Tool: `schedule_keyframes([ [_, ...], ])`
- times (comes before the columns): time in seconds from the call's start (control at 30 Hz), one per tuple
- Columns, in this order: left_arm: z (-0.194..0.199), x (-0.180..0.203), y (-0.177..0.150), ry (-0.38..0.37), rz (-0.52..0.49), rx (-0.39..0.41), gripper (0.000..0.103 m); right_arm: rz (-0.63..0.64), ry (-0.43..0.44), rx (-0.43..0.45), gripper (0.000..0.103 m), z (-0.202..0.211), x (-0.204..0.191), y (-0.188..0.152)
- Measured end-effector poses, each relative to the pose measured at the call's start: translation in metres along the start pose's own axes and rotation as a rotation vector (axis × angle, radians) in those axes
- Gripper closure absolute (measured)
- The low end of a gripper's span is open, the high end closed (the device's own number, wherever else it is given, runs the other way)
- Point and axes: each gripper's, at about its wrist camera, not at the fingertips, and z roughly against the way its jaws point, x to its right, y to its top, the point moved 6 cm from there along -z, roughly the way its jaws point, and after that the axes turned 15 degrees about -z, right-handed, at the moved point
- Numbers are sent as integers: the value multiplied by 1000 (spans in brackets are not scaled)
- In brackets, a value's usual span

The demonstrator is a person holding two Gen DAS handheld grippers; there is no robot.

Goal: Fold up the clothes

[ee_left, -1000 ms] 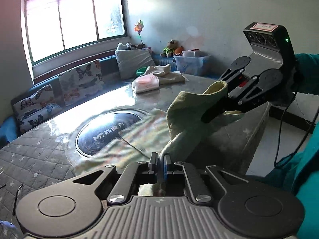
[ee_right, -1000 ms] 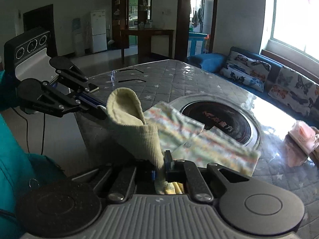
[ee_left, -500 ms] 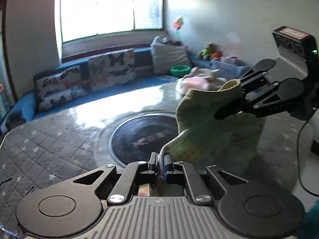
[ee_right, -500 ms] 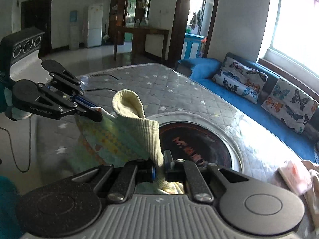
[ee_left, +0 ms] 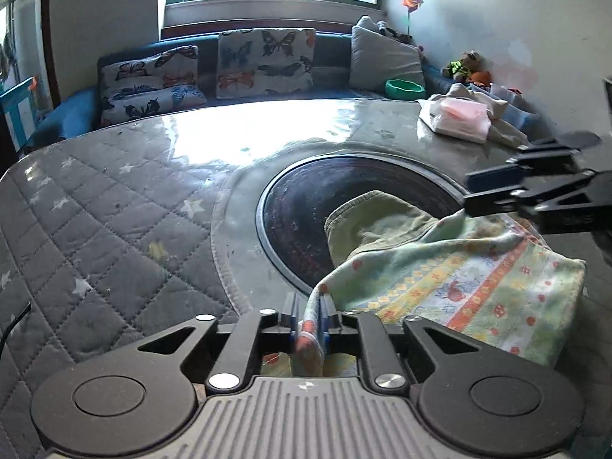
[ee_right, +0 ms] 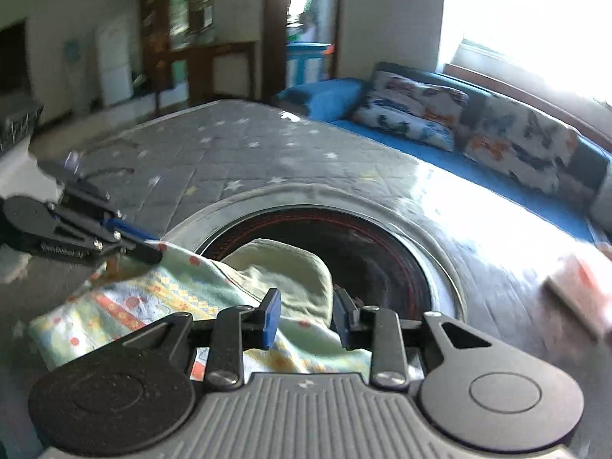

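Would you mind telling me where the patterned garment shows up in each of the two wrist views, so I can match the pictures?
Left wrist view: the patterned garment fills the lower right, one edge pinched in the left gripper at bottom centre.
Right wrist view: the garment lies lower left to centre, passing between the open fingers of the right gripper.
Shared landmark: the dark round disc in the table, just behind the garment.

One patterned garment (ee_left: 470, 287) lies at the lower right of the left wrist view. Two grippers show: the left gripper (ee_left: 309, 315) at bottom centre and the right gripper (ee_left: 468, 195) at the right edge. Three butterfly-print cushions (ee_left: 264, 63) and one grey pillow (ee_left: 386, 63) line the top. One green bowl (ee_left: 404, 88), one plush toy (ee_left: 464, 65) and one pinwheel (ee_left: 412, 0) sit at upper right.
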Motion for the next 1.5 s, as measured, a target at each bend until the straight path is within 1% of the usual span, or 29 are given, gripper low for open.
schedule_keyframes([
  [0.13, -2, -5, -3, 8, 20, -3, 78, -64, -8, -9, 74, 13, 14, -22],
  [0.27, -9, -11, -2, 48, 31, -33, 75, -152, -69, -40, 74, 9, 37, -43],
  [0.33, -9, -14, -3, 72, 42, -40, 75, -194, -91, -39, 78, 10, 49, -48],
  [0.4, -7, -19, -3, 101, 61, -43, 74, -212, -104, -21, 78, 15, 54, -45],
  [0.43, -5, -17, -2, 104, 64, -39, 74, -211, -112, -7, 77, 17, 54, -41],
  [0.47, -3, -12, 1, 95, 61, -29, 76, -214, -109, 8, 77, 19, 53, -37],
  [0.57, 4, 4, 9, 69, 52, 1, 76, -202, -70, 27, 77, 14, 43, -26],
  [0.7, 15, 25, 19, 34, 40, 40, 76, -175, -20, -4, 77, -10, 26, -21],
  [0.77, 15, 39, 21, -6, 30, 49, 76, -171, -23, -17, 77, -22, 22, -22],
  [0.87, 6, 57, 18, -51, 0, 34, 76, -184, -59, -21, 76, -37, 25, -22],
  [0.9, 2, 62, 16, -62, -9, 22, 76, -195, -69, -18, 68, -40, 28, -22],
  [0.93, -1, 65, 14, -68, -18, 11, 76, -209, -74, -14, 65, -41, 31, -21],
  [1.0, -7, 68, 10, -70, -30, -7, 76, -227, -81, 2, 65, -38, 37, -20],
  [1.13, -7, 69, 11, -73, -26, -9, 76, -226, -132, 39, 64, -24, 45, -18],
  [1.23, -5, 73, 19, -79, -26, 10, 76, -218, -105, 43, 64, -11, 44, -18],
  [1.3, -7, 76, 25, -87, -27, 20, 75, -218, -76, 31, 64, -5, 42, -20],
  [1.33, -9, 78, 27, -91, -26, 24, 75, -213, -76, 21, 65, -6, 43, -23],
  [1.4, -14, 78, 28, -92, -15, 17, 75, -201, -106, 1, 65, -9, 48, -29],
  [1.5, -21, 73, 26, -87, 11, -6, 75, -234, -156, 0, 65, -11, 64, -35],
])
